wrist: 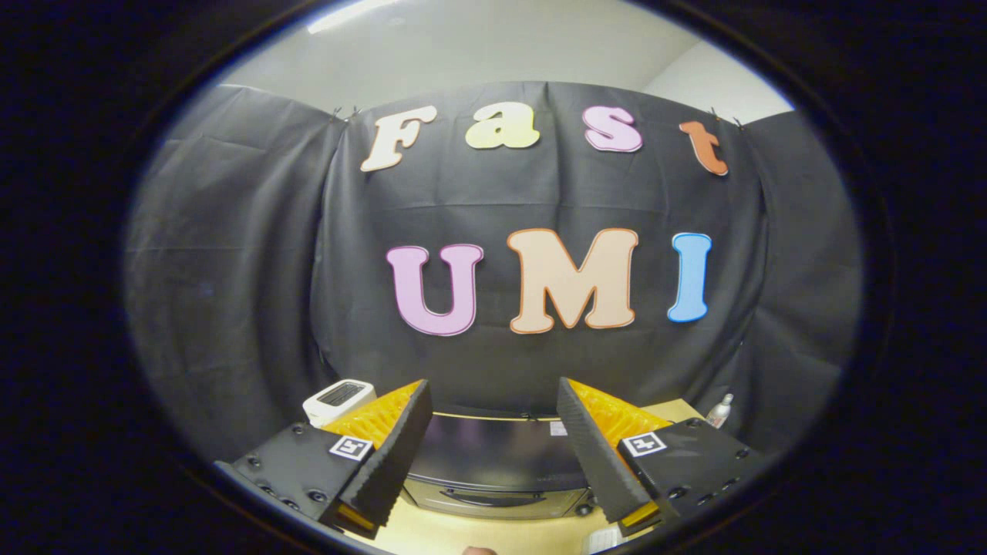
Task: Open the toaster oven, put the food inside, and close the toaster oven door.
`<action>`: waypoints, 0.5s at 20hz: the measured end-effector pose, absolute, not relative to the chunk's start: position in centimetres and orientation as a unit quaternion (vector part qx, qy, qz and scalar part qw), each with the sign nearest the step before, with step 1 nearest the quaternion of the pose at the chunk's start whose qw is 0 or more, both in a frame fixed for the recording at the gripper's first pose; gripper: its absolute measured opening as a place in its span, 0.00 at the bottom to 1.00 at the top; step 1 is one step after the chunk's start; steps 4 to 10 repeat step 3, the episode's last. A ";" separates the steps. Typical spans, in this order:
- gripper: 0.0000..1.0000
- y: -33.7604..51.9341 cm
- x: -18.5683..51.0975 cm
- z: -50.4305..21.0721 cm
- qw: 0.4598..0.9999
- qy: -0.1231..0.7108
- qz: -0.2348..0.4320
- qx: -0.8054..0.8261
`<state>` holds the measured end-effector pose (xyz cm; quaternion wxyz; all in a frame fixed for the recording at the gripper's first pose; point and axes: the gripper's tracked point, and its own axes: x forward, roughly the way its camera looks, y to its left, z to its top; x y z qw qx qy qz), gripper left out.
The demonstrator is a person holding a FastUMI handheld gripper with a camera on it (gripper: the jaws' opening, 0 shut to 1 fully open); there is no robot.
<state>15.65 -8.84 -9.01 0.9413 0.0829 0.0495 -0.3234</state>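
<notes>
**Q:** Fingers first, then: how do they stand in the gripper view?

**R:** Both fingers of the gripper [493,451] are spread wide apart, with nothing between them but air. They hang high above the pale wooden tabletop [493,536].

**Q:** And the oven?

**R:** A dark, box-shaped toaster oven with a silvery front [497,470] sits just ahead of the fingers and below them, framed in the gap. Its door looks to be up and shut, the long handle lying across the front. I can't make out any food, on the table or through the door.

**Q:** So how far along?

**R:** A shut door fits either end: food yet to go in, or food already inside and the door closed again. I can't tell which.

**Q:** Anything else about?

**R:** Beyond the left finger there is a small white device with a dark grille [338,399]. Beyond the right finger is a small clear bottle [719,411]. Both stand clear of the oven's front, so nothing blocks the way down to the handle.
</notes>
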 end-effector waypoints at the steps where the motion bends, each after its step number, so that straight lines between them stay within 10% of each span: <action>1: 1.00 -9.3 14.9 -9.1 0.940 0.048 -0.326 0.085; 10: 1.00 -10.2 13.6 -9.1 0.938 0.045 -0.332 0.089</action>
